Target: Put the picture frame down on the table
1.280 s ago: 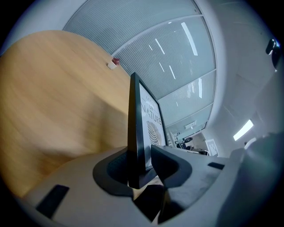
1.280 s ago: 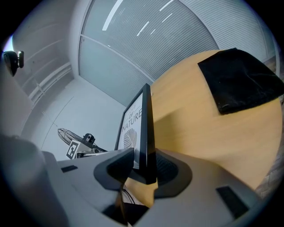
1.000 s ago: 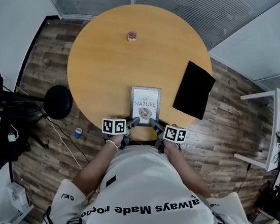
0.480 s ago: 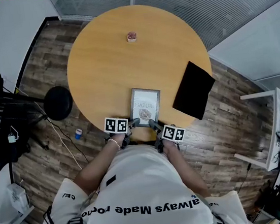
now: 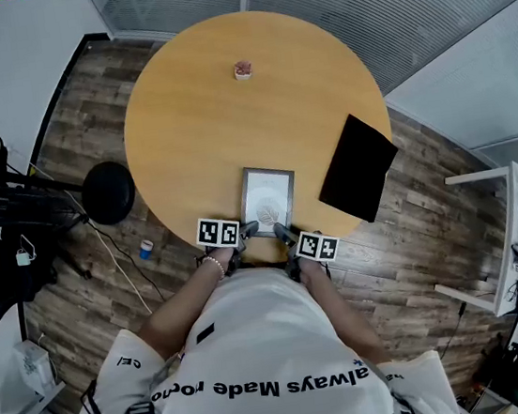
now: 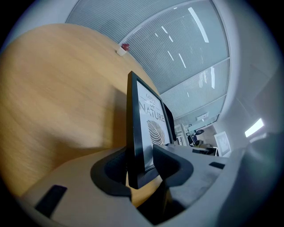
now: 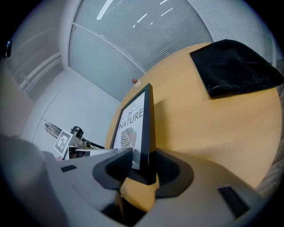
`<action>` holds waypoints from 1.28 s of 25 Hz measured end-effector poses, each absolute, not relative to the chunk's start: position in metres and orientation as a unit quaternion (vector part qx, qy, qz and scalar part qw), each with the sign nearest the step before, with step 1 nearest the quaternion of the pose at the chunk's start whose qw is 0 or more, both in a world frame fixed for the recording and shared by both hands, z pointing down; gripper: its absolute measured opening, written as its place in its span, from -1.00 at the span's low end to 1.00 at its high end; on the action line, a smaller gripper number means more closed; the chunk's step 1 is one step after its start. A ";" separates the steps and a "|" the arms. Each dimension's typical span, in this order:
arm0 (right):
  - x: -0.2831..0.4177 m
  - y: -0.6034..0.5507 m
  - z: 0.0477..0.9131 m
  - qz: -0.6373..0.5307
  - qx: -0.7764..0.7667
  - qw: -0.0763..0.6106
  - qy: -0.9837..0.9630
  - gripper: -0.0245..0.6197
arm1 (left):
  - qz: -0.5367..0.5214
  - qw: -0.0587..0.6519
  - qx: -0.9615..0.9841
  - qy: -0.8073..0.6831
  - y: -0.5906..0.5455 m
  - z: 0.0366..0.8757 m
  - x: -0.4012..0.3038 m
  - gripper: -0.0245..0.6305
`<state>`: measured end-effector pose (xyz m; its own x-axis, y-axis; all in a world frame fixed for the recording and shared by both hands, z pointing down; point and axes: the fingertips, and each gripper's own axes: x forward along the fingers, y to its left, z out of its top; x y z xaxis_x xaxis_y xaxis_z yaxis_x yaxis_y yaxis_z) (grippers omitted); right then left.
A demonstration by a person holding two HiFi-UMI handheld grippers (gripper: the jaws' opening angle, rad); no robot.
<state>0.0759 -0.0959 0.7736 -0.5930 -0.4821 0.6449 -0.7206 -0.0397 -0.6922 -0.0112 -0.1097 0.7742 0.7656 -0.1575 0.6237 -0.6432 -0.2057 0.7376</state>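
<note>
A black picture frame (image 5: 268,198) with a leaf print lies near the front edge of the round wooden table (image 5: 200,114). My left gripper (image 5: 249,228) is at its near left corner and my right gripper (image 5: 282,229) at its near right corner. In the left gripper view the frame (image 6: 146,124) stands between the jaws of the left gripper (image 6: 140,164). In the right gripper view the frame (image 7: 133,124) stands likewise in the right gripper (image 7: 143,166). Both pairs of jaws have just been opening. The pads look slack, with a sliver of print showing beside one right pad.
A black cloth pad (image 5: 358,166) lies on the table to the frame's right, overhanging the rim. A small red and white object (image 5: 242,68) sits at the far side. A black stool (image 5: 107,189) and camera stand are on the floor at left.
The frame has tipped down toward the table and now looks shorter and flatter in the head view. Both grippers have sunk with it and drawn slightly closer together.
</note>
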 end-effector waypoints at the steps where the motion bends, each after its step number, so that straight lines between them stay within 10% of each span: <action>1: 0.076 -0.096 0.775 0.573 0.439 0.106 -0.684 -0.41 | 0.216 0.569 0.746 -0.269 -0.110 0.775 -0.011 -0.44; 32: 0.077 -0.085 0.802 0.582 0.442 0.160 -0.664 -0.39 | 0.311 0.540 0.731 -0.279 -0.100 0.802 -0.012 -0.34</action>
<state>0.0772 -0.0849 0.8022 -0.5587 -0.3997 0.7267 -0.7727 -0.0674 -0.6312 -0.0120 -0.0997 0.8021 0.6507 -0.0732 0.7558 -0.7439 -0.2613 0.6152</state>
